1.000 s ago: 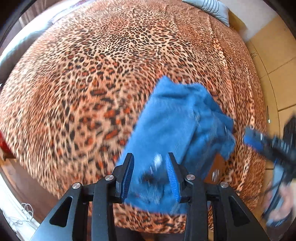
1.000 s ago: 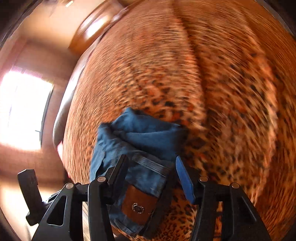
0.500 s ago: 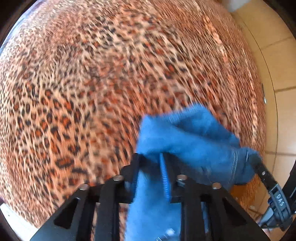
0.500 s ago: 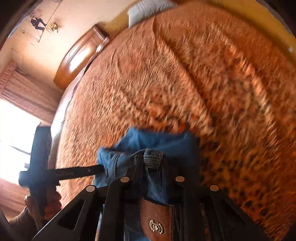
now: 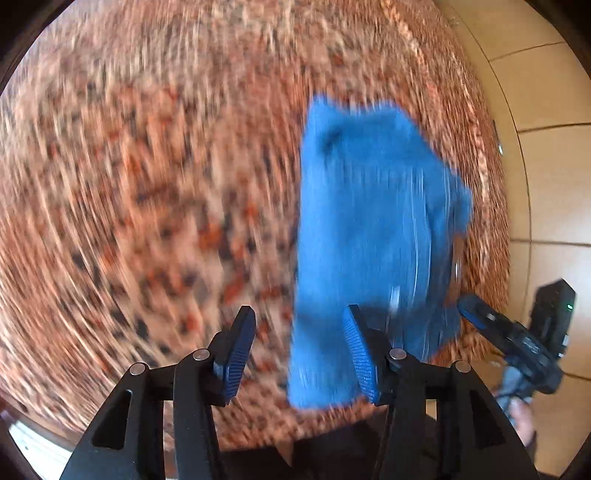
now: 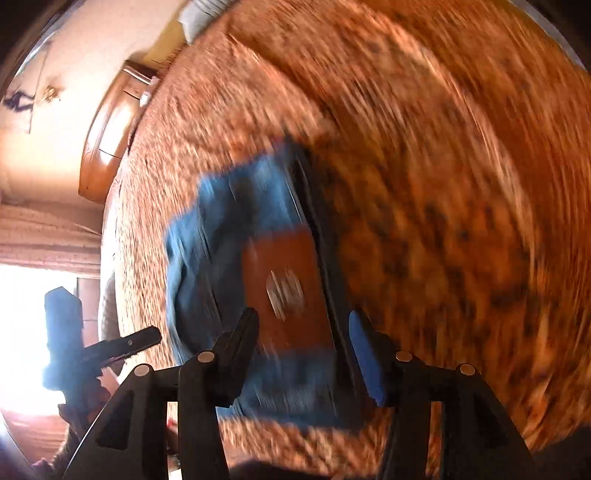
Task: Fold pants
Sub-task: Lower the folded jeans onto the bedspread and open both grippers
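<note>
The jaws of both the left gripper and the right gripper were opening and pressed on nothing, poised above blue folded jeans that lay on a leopard-print bedspread near its edge, a brown leather patch facing up.

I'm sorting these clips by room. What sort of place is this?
Most likely a bedroom: a wide bed under a leopard-print bedspread, a pillow at its far end, and a wooden headboard against the wall. Blue jeans lie folded on the spread.
</note>
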{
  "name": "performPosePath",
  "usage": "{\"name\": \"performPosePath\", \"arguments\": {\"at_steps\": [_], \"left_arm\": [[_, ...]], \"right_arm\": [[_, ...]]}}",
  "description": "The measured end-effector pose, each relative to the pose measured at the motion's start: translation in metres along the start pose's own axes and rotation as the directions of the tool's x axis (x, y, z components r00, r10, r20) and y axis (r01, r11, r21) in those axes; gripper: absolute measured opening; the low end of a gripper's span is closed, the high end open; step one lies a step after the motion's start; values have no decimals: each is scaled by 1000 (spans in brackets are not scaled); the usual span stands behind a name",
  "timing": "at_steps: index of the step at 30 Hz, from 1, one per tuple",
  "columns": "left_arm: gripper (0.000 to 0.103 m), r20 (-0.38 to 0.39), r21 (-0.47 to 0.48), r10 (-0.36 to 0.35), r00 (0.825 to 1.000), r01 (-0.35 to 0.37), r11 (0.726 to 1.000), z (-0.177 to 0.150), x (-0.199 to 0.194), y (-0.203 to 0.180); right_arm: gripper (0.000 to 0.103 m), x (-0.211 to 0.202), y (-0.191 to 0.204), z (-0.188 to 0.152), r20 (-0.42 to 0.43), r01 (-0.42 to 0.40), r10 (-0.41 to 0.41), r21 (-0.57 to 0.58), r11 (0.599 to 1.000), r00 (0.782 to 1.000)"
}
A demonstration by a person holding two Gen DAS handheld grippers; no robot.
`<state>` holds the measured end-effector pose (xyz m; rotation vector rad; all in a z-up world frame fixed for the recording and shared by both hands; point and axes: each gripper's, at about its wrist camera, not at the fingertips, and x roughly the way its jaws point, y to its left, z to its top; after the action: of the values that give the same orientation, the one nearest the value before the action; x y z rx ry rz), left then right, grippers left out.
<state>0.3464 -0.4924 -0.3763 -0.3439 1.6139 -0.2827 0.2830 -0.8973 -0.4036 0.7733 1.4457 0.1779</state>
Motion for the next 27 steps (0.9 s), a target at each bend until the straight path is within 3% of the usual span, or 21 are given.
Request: {"name": "performPosePath", "arguments": {"at_steps": [2, 3, 4, 6, 8, 11, 13, 14, 16, 19, 20, 22, 27], "left_arm": [[49, -69, -22, -11, 998, 10, 1000, -10, 24, 1], [34, -113, -33, -27, 993, 23, 999, -13, 33, -1], [32, -114, -29, -27, 993, 24, 999, -15, 32, -5], [32, -55, 4, -14, 998, 14, 1000, -18, 21, -13], [31, -16, 50, 32, 999, -31, 998, -19, 22, -17], [31, 3, 84, 108, 994, -108, 991, -17, 37, -21], [30, 32, 104, 132, 991, -134, 985, -18, 35, -31], [30, 83, 140, 171, 982, -181, 973, -21, 26, -38], [30, 172, 176, 207, 963, -236, 956, -26, 11, -47], [36, 249, 193, 215, 944, -266, 944, -35, -3, -59], [39, 277, 189, 221, 935, -279, 941, -34, -6, -61], [44, 302, 171, 230, 925, -290, 941, -34, -7, -65], [44, 340, 147, 271, 900, -336, 930, -29, -20, -61]], "right_arm": [[52, 10, -3, -13, -16, 6, -6, -12, 1000, 1000], [42, 16, 0, -17, -30, 23, -24, -34, 999, 999], [36, 16, 6, -19, -34, 51, -53, -61, 997, 998], [22, 3, 28, -21, 8, 37, -37, -104, 994, 999], [21, -17, 38, -30, 72, 35, -24, -145, 989, 997], [18, 6, 23, -41, 29, 178, -175, -174, 969, 984], [19, 15, 15, -45, 16, 175, -175, -158, 972, 984], [23, 10, 14, -45, 29, 155, -152, -122, 980, 988], [23, -1, 14, -43, 45, 94, -91, -80, 992, 995], [29, -19, 21, -40, 84, 97, -90, -86, 992, 992], [36, -27, 19, -37, 94, 102, -93, -87, 991, 991], [43, -34, 21, -31, 112, 97, -89, -76, 992, 990], [43, -39, 17, -1, 121, 90, -86, -22, 996, 989]]}}
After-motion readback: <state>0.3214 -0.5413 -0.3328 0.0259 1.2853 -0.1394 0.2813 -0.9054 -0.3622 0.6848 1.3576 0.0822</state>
